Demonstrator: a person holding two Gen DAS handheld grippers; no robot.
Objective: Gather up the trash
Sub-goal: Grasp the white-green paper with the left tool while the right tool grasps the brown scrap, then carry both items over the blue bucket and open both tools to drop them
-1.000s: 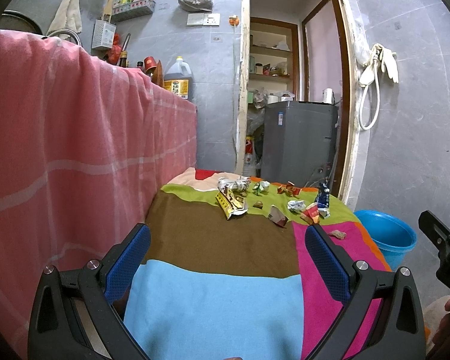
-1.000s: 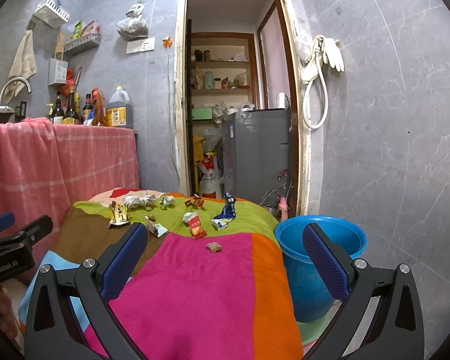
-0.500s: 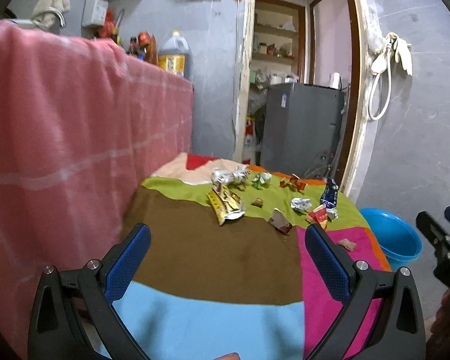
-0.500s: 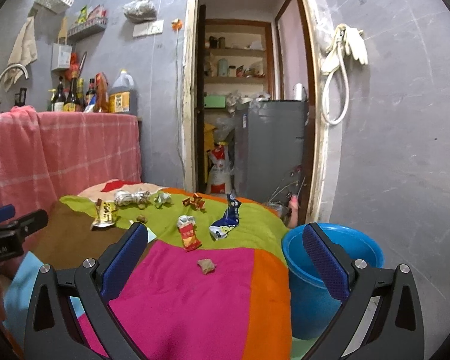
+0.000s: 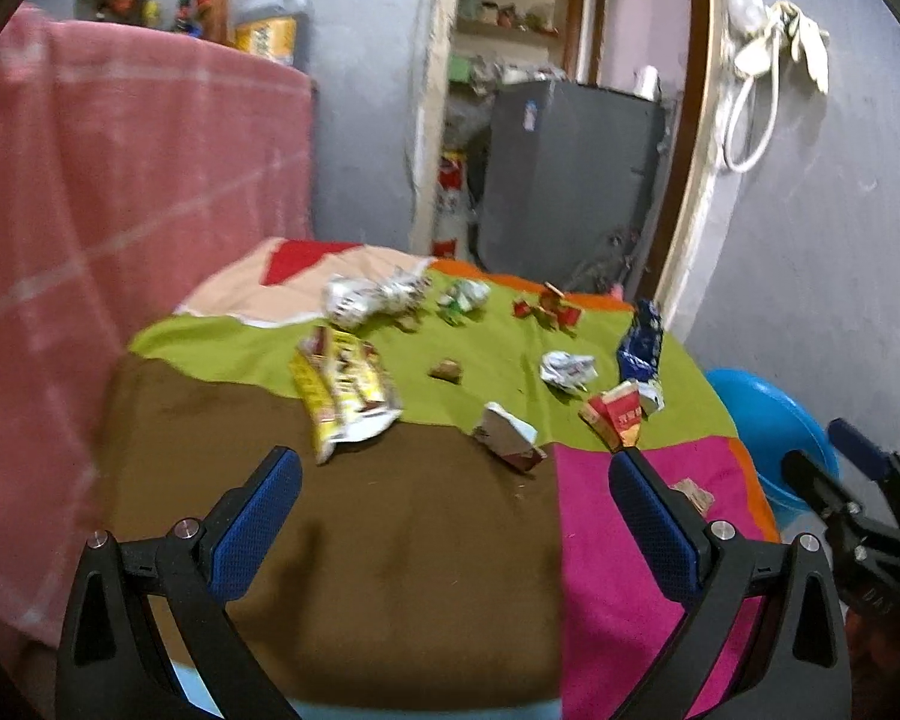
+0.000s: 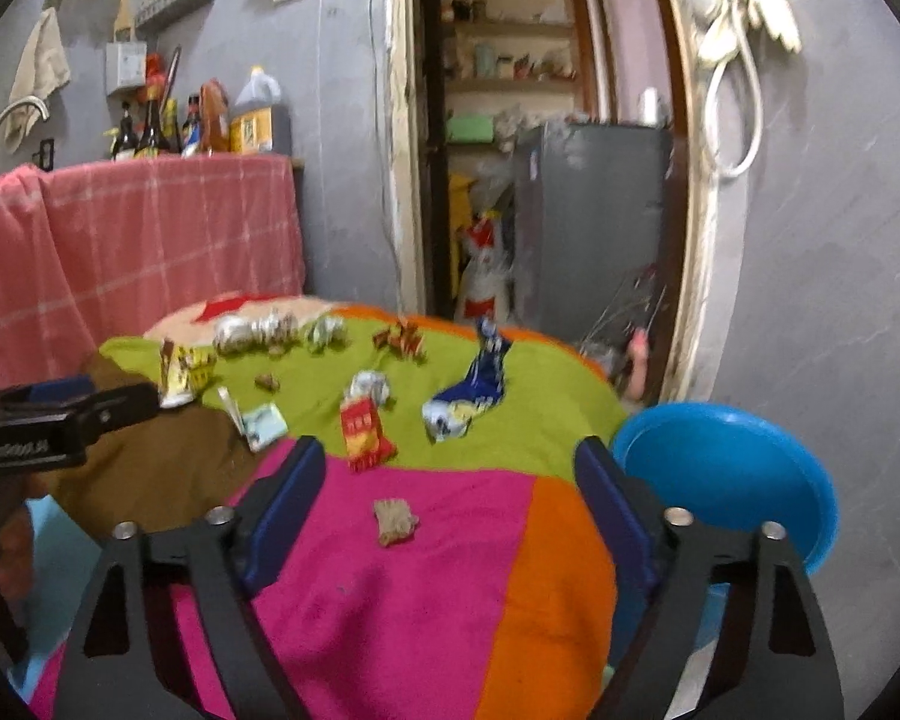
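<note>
Scraps of trash lie across the middle of the patchwork-covered table (image 6: 390, 600): a red wrapper (image 6: 363, 432), a blue wrapper (image 6: 474, 387), a yellow wrapper (image 5: 342, 396) and a blurred brown scrap (image 6: 395, 521). The right tongs (image 6: 450, 480) are closing on air. The left tongs (image 5: 450, 510) stand apart, empty. The blue basin (image 6: 726, 474), right, is partly hidden.

left tool (image 5: 455, 474): black frame; blue pads (image 5: 252, 531); silver screws | right tool (image 6: 448, 468): same
</note>
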